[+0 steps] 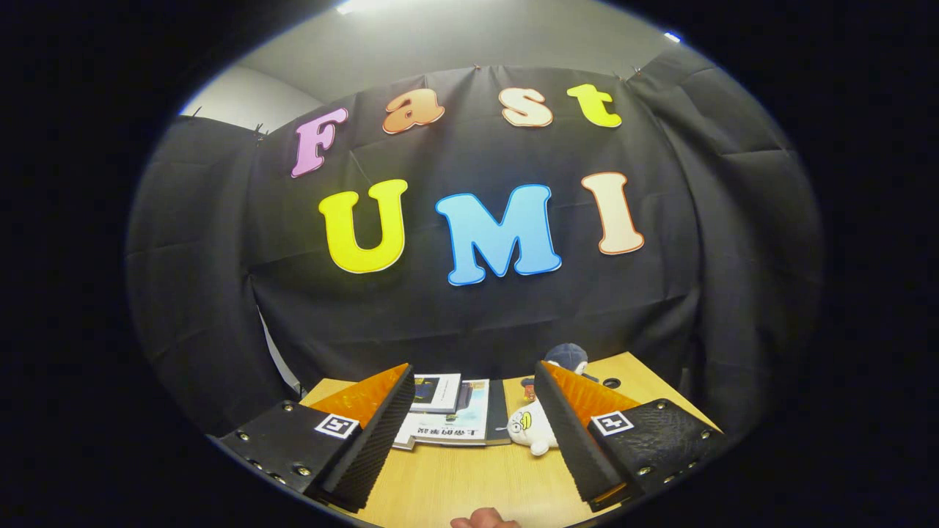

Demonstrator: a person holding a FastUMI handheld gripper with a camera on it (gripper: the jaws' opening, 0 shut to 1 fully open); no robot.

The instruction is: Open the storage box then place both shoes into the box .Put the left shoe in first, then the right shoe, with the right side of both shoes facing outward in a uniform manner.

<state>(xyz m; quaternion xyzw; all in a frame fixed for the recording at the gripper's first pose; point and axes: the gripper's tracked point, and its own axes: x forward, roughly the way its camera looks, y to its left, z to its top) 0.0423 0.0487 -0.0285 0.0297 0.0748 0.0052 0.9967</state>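
My gripper [473, 378] is open, its two fingers spread wide with nothing between them. It is raised and points over the far part of a wooden table [469, 477] toward the black cloth wall. Between and just beyond the fingers lie several books [447, 414] on the table.
A white plush toy with a dark cap [539, 422] lies against the inner side of the right finger, next to the books. A small dark hole [611, 383] sits in the table's far right corner. Part of a hand [484, 519] shows at the near table edge.
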